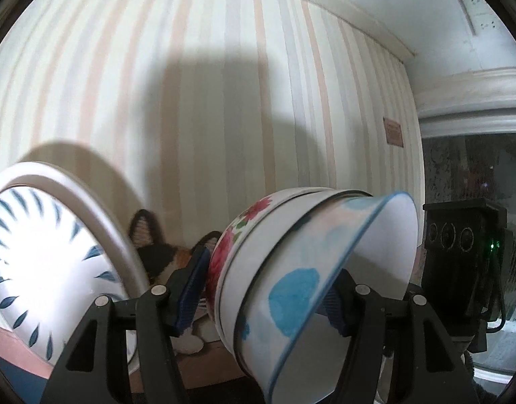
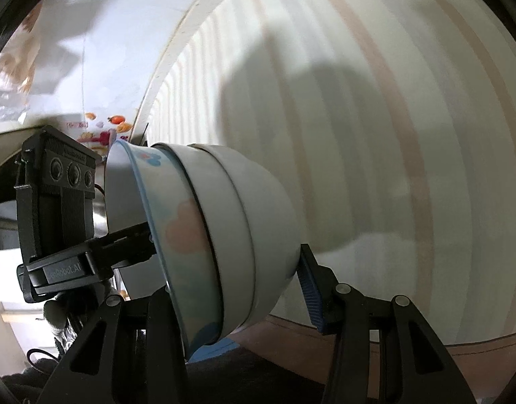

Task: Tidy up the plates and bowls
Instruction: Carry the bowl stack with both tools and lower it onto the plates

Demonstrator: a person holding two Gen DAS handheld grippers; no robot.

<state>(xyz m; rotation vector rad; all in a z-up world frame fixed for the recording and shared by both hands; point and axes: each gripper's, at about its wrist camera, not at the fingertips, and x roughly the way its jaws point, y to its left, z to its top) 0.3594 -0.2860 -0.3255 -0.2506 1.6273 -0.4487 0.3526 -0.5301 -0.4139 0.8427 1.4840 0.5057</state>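
A nested stack of three bowls (image 1: 291, 269) is held tilted in the air between both grippers: a white bowl with blue blobs and a blue rim on the outside end, a plain one, and one with red flowers (image 1: 237, 232). My left gripper (image 1: 264, 289) is shut on the stack, one blue pad (image 1: 190, 289) against the flowered bowl, the other inside the blue-rimmed bowl. My right gripper (image 2: 231, 279) also clamps the stack (image 2: 224, 235), with one blue pad (image 2: 308, 289) on the outer bowl's base. A white plate with blue leaf marks (image 1: 39, 256) stands at lower left.
A striped wall (image 1: 207, 84) fills the background close ahead. A cat-shaped figure (image 1: 157, 252) sits behind the plate. The other gripper's black camera block (image 1: 459, 252) is at the right. A wooden surface (image 2: 392, 353) lies below.
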